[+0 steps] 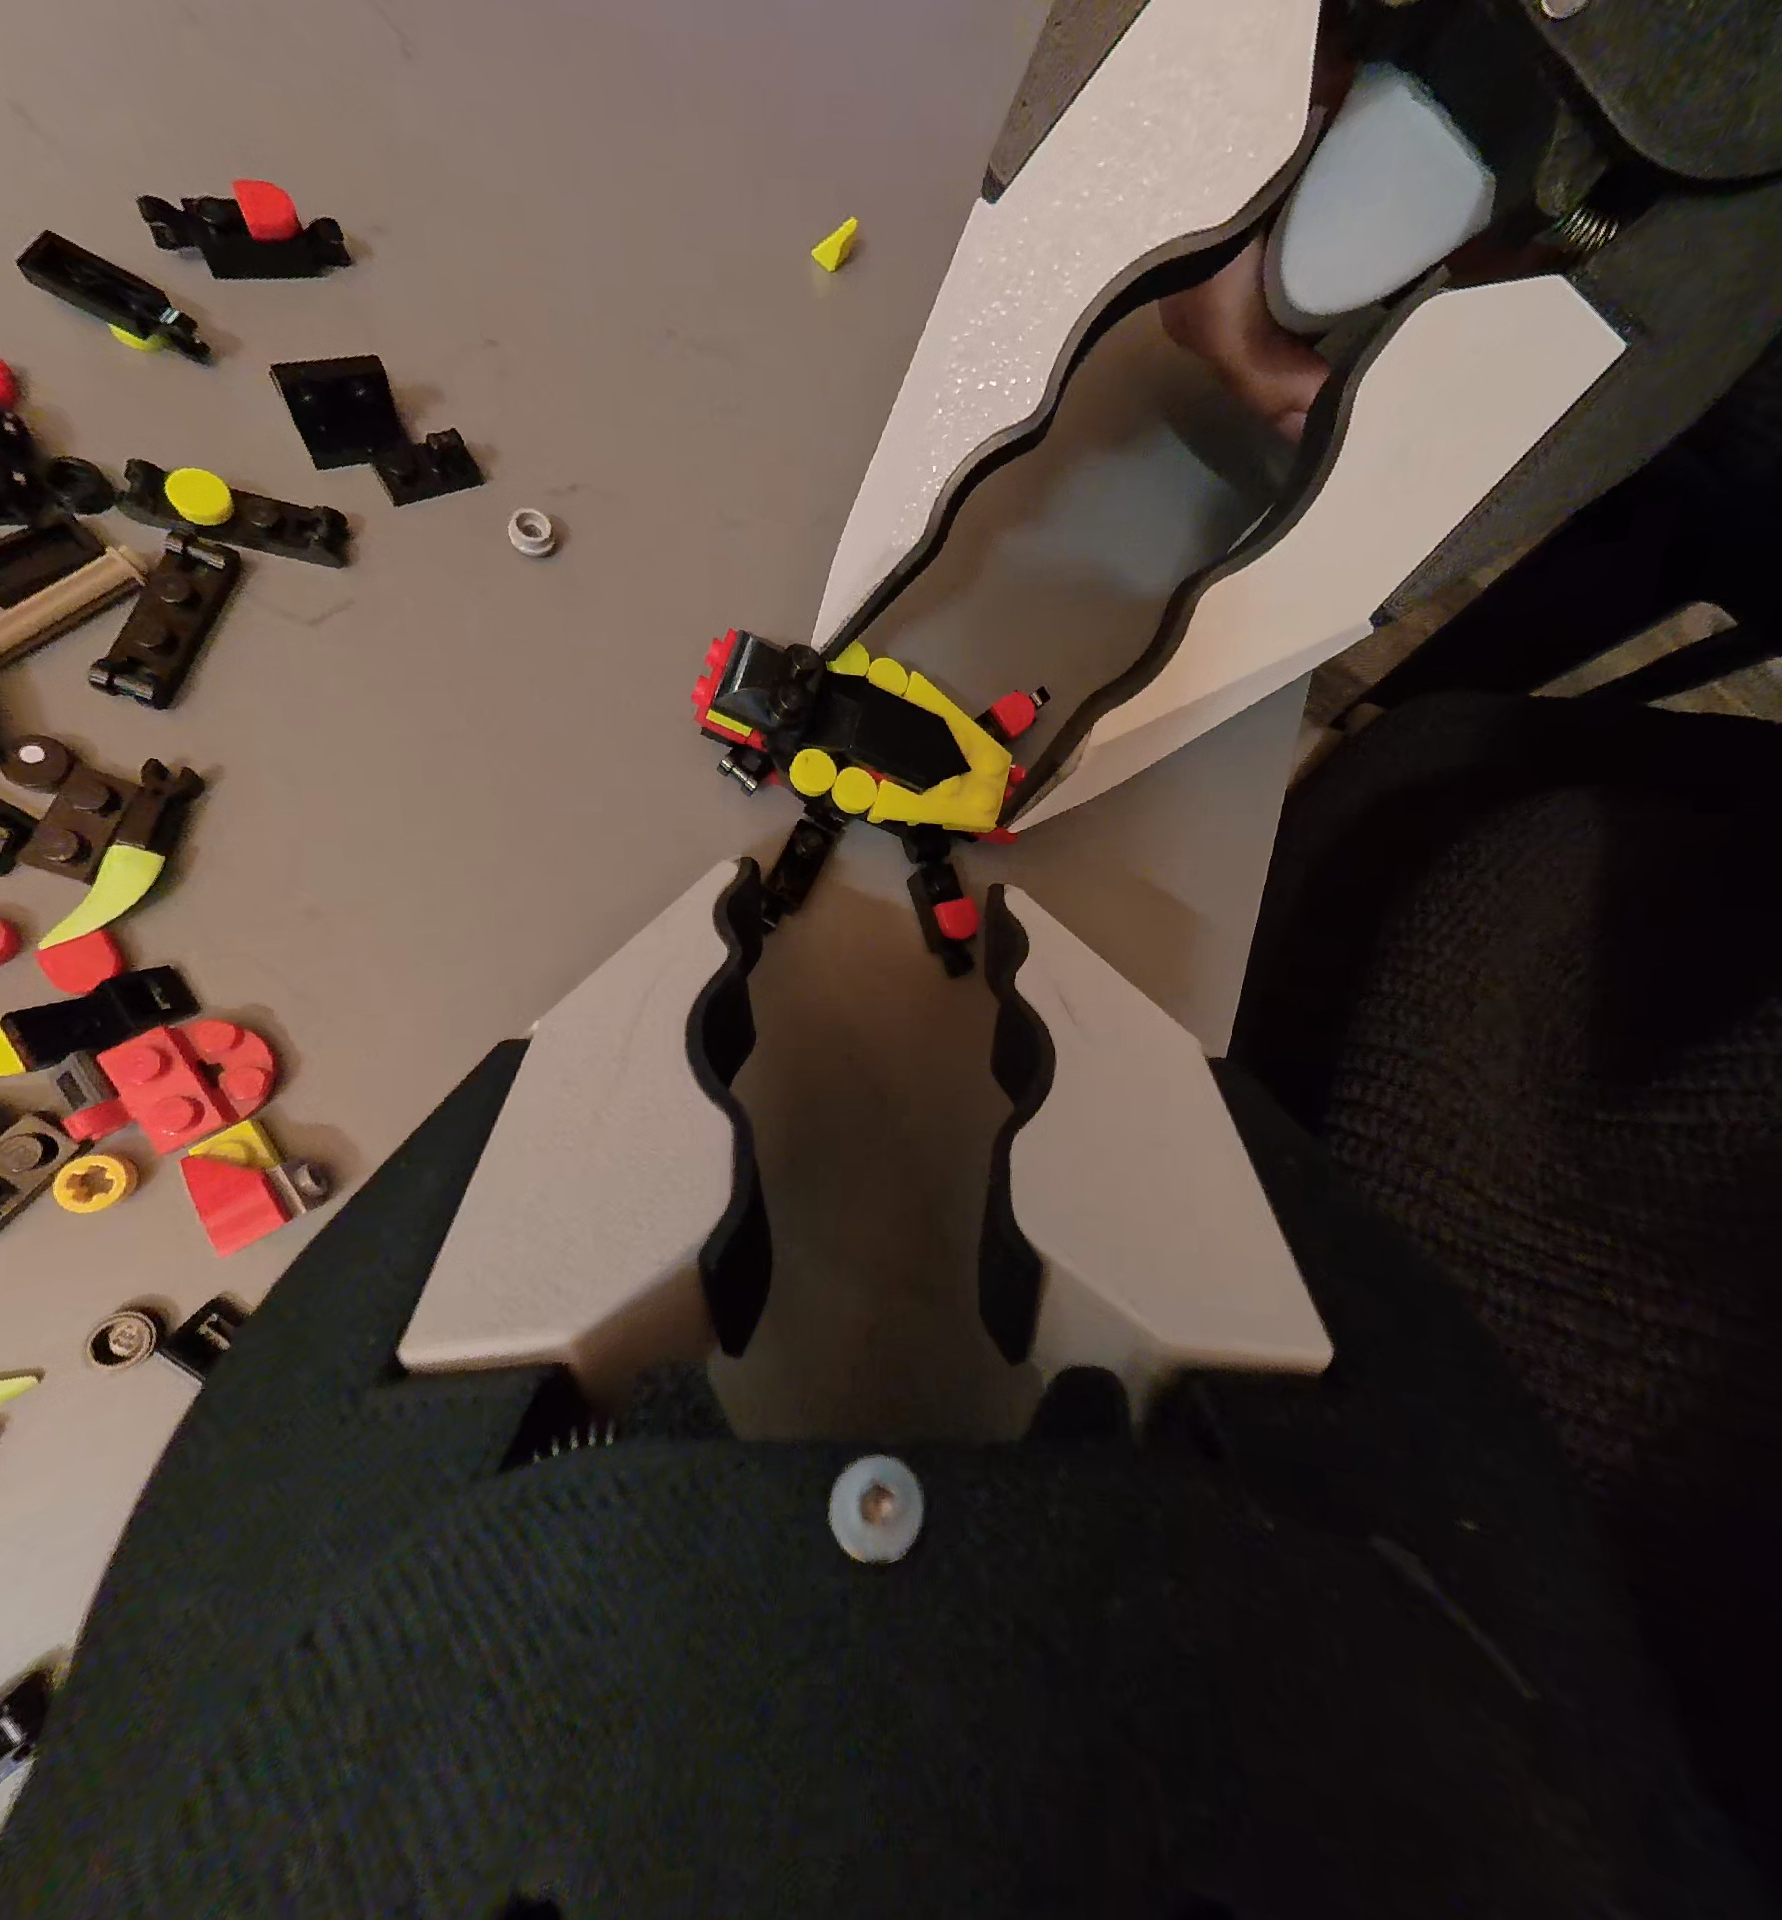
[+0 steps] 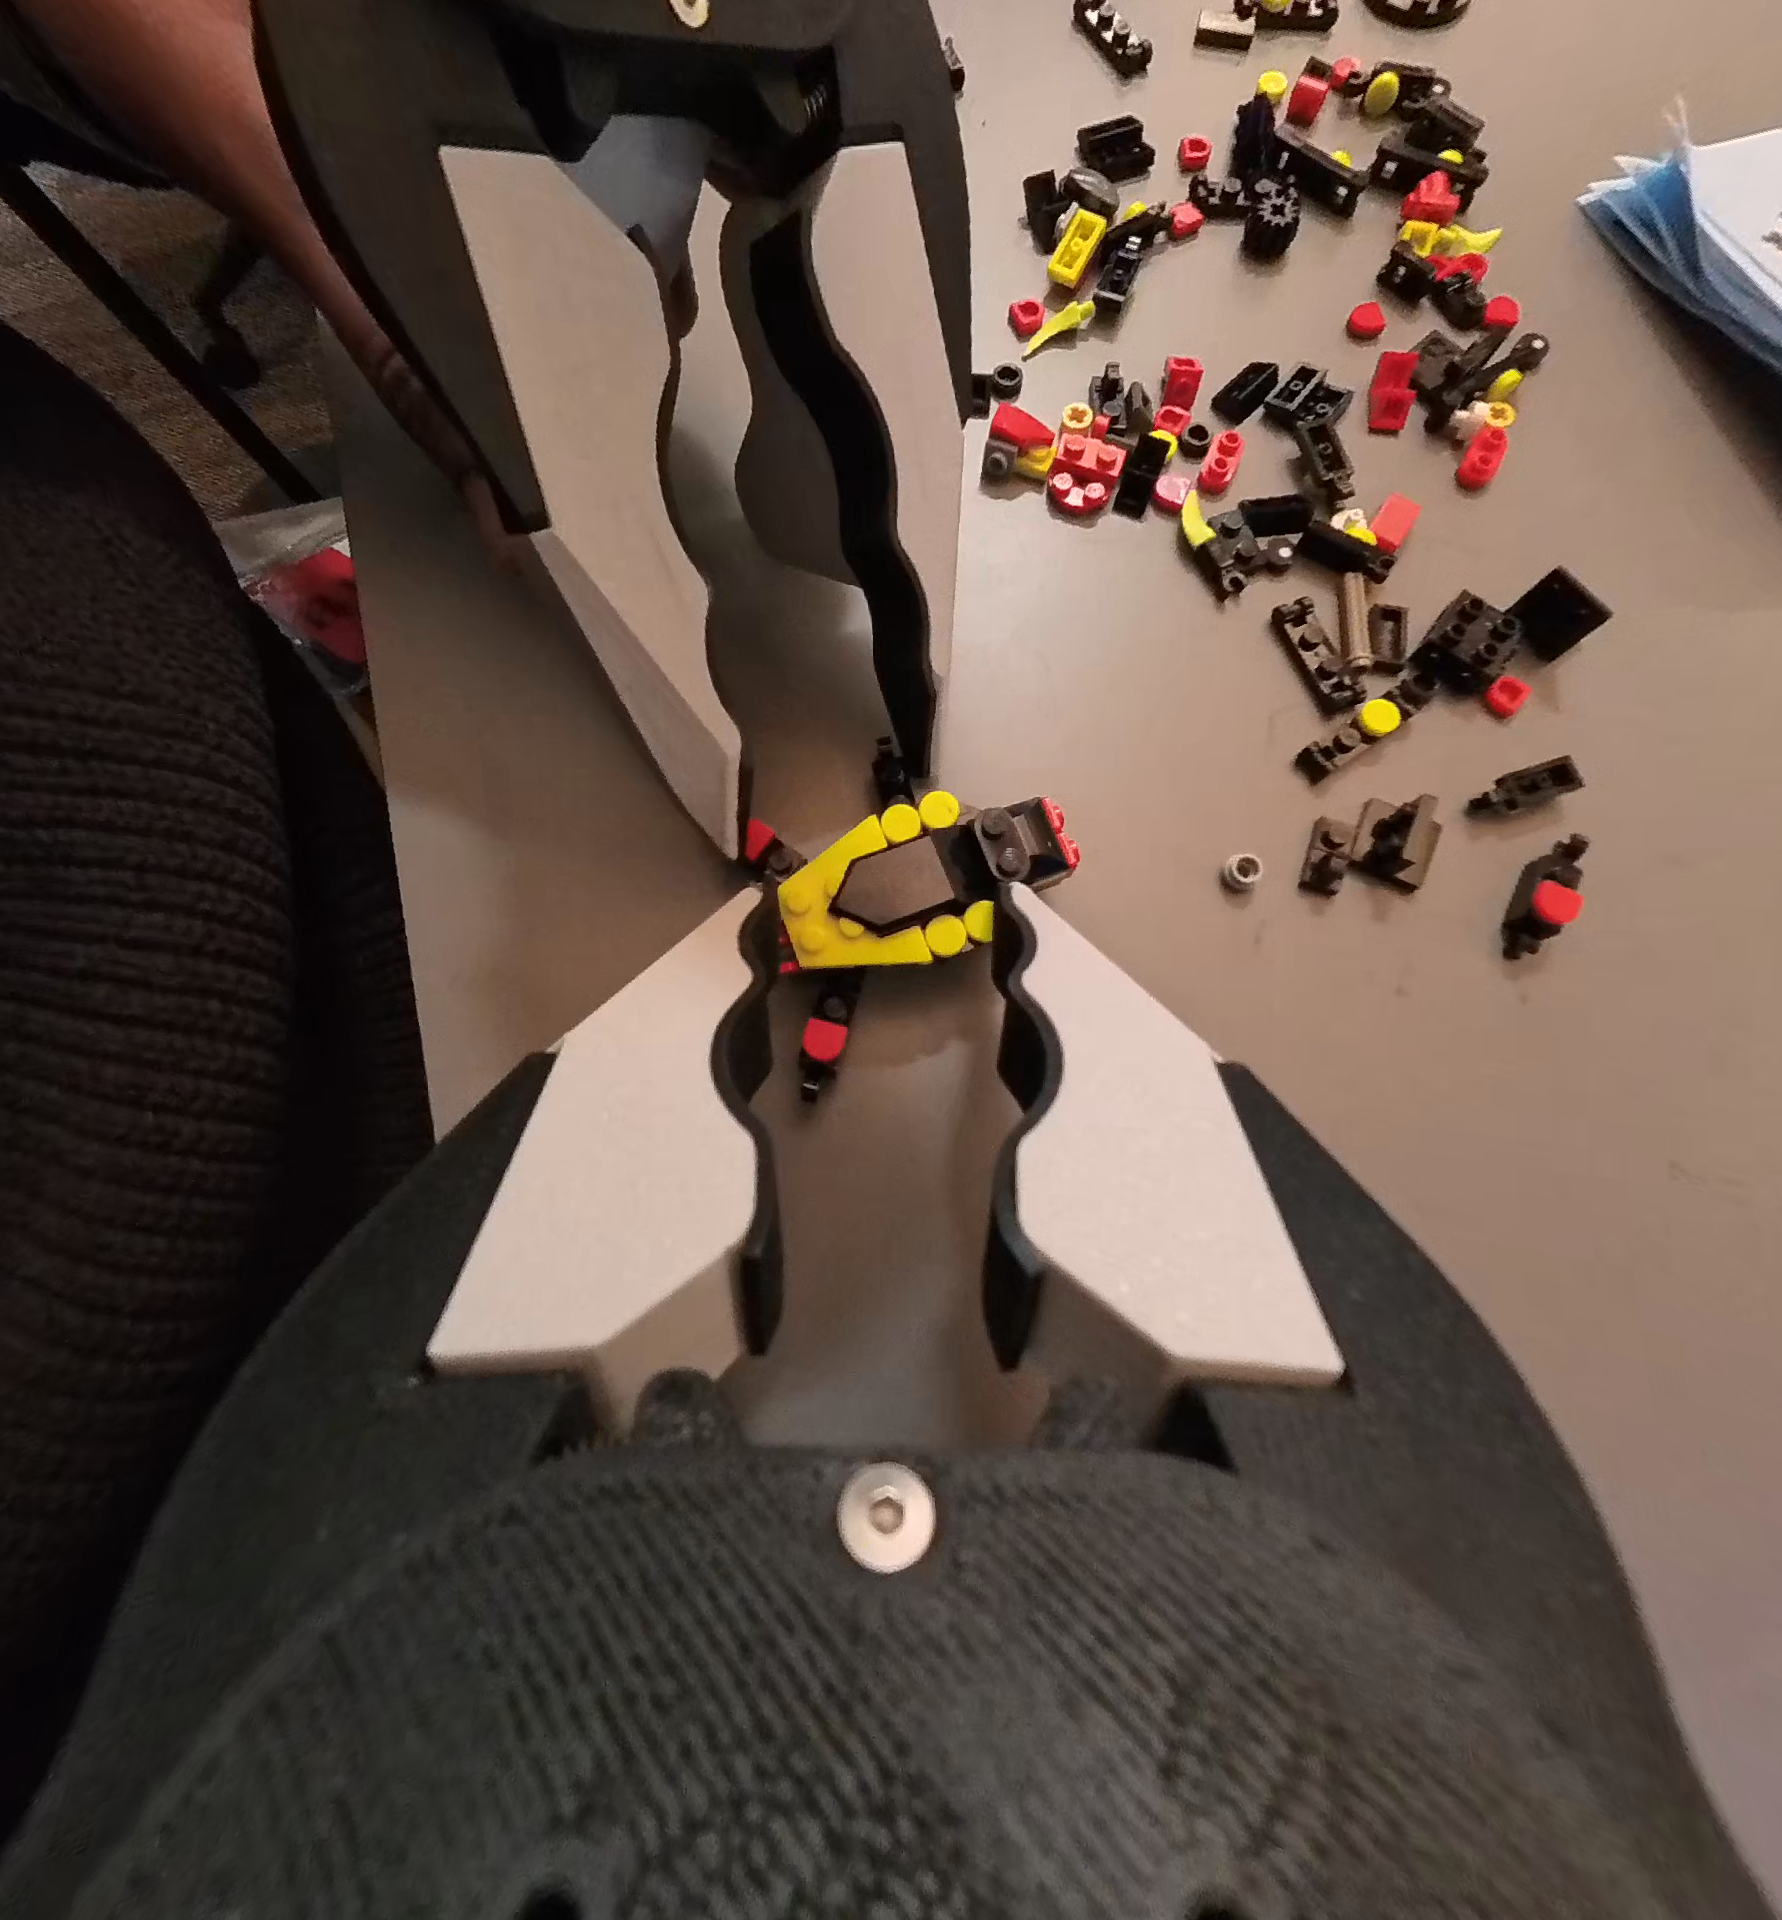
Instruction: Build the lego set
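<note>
A small lego model (image 1: 866, 727), yellow and black with red bits and thin black legs, sits near the grey table's (image 1: 606, 364) edge. My right gripper (image 2: 885, 909) is shut on the model (image 2: 866, 894), one fingertip at its yellow wedge end and one at its black end. In the left wrist view the right gripper (image 1: 923, 732) comes in from the upper right. My left gripper (image 1: 871, 894) is open around the model's two legs. Its left fingertip (image 1: 747, 894) touches a black leg. The red-tipped leg (image 1: 947, 920) lies just inside the other fingertip. The left gripper (image 2: 830, 805) reaches in from above in the right wrist view.
Many loose black, red and yellow pieces (image 1: 139, 1039) lie spread on the table (image 2: 1334, 416). A grey round stud (image 1: 532, 530) and a small yellow slope (image 1: 835, 244) lie apart. An instruction booklet (image 2: 1749, 239) lies at the far right. Dark knit fabric (image 2: 87, 831) borders the table edge. The tips of both grippers are at nearly the same place.
</note>
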`<control>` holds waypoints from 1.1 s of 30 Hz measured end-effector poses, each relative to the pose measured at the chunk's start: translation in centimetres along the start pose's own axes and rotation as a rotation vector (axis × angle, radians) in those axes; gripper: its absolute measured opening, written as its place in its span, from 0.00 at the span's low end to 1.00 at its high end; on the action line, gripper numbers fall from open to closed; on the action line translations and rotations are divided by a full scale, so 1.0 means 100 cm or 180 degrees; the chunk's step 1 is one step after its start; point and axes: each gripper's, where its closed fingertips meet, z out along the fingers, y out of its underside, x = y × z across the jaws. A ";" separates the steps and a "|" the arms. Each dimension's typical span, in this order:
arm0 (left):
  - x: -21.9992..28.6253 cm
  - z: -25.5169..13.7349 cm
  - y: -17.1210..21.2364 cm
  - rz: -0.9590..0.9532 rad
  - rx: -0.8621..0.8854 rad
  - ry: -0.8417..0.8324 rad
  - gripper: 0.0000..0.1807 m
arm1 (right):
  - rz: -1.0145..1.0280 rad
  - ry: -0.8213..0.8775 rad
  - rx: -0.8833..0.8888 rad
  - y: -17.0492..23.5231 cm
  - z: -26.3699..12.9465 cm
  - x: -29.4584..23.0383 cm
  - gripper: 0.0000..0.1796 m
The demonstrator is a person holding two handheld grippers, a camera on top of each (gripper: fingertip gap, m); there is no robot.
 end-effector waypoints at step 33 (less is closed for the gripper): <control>-0.079 -0.124 -0.042 -0.0468 0.1580 -0.0288 0.34 | 0.0712 0.0358 0.1285 -0.035 -0.065 0.059 0.41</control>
